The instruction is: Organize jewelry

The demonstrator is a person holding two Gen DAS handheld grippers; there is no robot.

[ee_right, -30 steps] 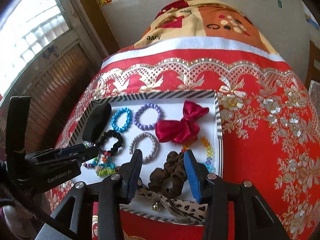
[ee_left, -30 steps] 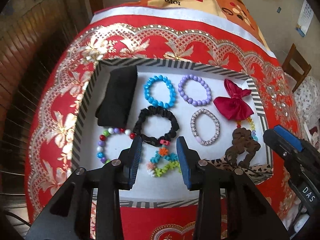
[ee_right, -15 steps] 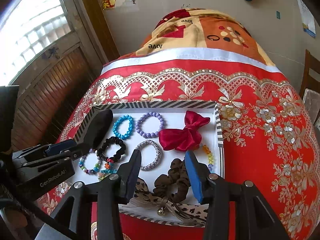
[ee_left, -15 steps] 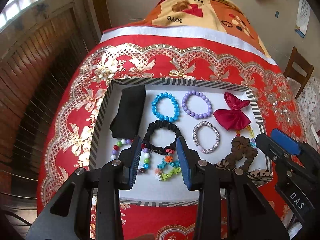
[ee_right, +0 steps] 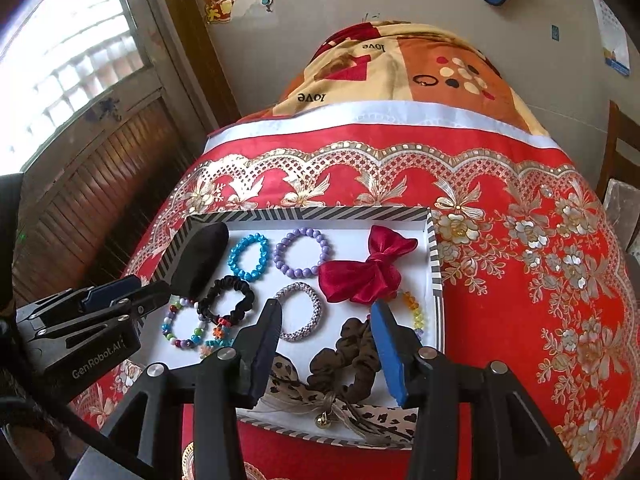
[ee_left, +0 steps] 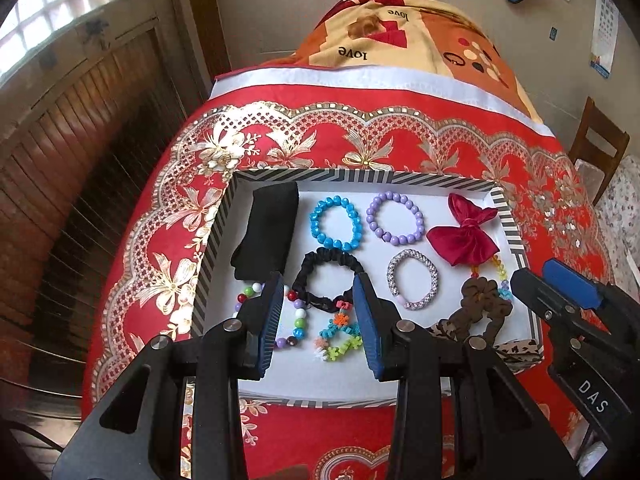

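Hovering released, left claw (ee_left: 320, 316) above flower-bead bracelet (ee_left: 338, 338), right claw (ee_right: 326, 340) released over brown scrunchie (ee_right: 348, 356)

Striped-rimmed white tray (ee_left: 404, 179) holding jewelry laid flat. Beyond left tongs (ee_left: 320, 316): blue bead bracelet (ee_left: 335, 224), purple bead bracelet (ee_left: 395, 219), black scrunchie (ee_left: 326, 280). Between their tips: small flower-bead bracelet (ee_left: 336, 336). Between right tongs (ee_right: 326, 344): brown scrunchie (ee_right: 348, 356); beyond, red bow (ee_right: 368, 272) and silver bracelet (ee_right: 300, 312).
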